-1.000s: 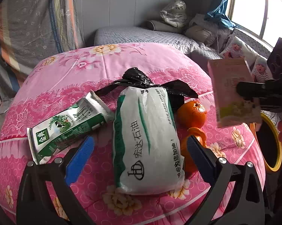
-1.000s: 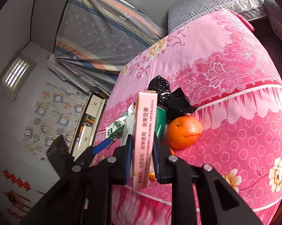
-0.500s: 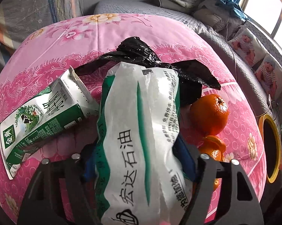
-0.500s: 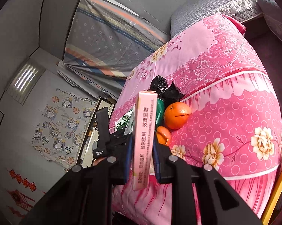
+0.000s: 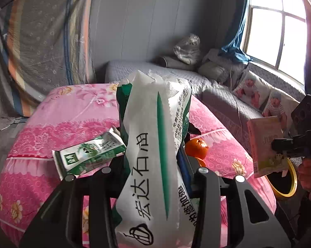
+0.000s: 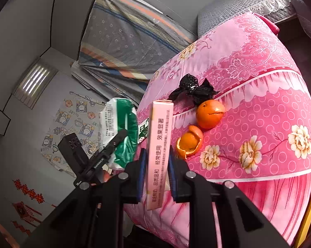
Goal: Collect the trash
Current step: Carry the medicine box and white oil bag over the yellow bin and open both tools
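My left gripper [image 5: 153,165] is shut on a white and green plastic bag [image 5: 155,144] and holds it up above the pink table [image 5: 62,111]; the bag also shows in the right wrist view [image 6: 118,132]. My right gripper [image 6: 155,165] is shut on a pink carton [image 6: 158,150], held upright off the table's edge; it also shows in the left wrist view [image 5: 265,142]. On the table lie a green milk carton [image 5: 87,157], a black plastic bag [image 6: 191,88], an orange [image 6: 209,113] and an orange peel [image 6: 189,141].
A yellow-rimmed bin [image 5: 287,181] stands on the floor right of the table. A grey bed [image 5: 196,82] with cushions lies behind, under the window. A folded mattress [image 6: 130,35] leans against the wall.
My left gripper has shut on the white and green bag and lifted it off the table. The right gripper has moved back beside the table, still holding the pink carton.
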`<state>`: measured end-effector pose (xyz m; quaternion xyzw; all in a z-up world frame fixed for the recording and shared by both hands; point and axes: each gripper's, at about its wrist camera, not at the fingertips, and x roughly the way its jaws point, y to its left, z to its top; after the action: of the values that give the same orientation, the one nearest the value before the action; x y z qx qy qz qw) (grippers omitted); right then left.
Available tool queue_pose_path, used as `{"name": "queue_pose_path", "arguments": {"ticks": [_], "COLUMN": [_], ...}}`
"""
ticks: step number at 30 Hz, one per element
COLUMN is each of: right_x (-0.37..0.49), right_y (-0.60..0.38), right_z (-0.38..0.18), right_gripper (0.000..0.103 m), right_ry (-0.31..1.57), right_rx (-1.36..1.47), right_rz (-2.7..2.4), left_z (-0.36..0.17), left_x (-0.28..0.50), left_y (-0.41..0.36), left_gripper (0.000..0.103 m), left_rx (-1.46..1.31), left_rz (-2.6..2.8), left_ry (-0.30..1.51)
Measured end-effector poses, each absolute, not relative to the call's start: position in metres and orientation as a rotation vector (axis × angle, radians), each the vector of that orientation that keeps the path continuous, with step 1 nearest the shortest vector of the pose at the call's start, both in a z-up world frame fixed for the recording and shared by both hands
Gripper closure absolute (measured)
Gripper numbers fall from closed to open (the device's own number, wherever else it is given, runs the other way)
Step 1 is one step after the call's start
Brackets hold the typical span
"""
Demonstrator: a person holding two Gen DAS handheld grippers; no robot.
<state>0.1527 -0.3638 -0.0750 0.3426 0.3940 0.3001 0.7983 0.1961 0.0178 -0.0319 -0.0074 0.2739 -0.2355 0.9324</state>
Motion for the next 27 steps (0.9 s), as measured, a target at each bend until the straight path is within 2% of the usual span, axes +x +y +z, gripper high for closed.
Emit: {"name": "queue_pose_path", "arguments": {"ticks": [11,27], "right_x": [0.136,0.107], "right_y": [-0.346,-0.403], "right_z": [-0.068,-0.054], "right_gripper": [0.084,0.084], "right_ry": [0.828,0.726], "right_rx": [0.720,0.739], "right_rz": [0.692,0.559], "left_z": [0.004,0.025], "left_x": [0.127,0.095], "left_y": [0.076,-0.033], "left_gripper": [0.064,0.064], "left_rx": [-0.059,0.053], "left_rz": [-0.301,-0.579], "left_ry": [0.403,0.359]}}
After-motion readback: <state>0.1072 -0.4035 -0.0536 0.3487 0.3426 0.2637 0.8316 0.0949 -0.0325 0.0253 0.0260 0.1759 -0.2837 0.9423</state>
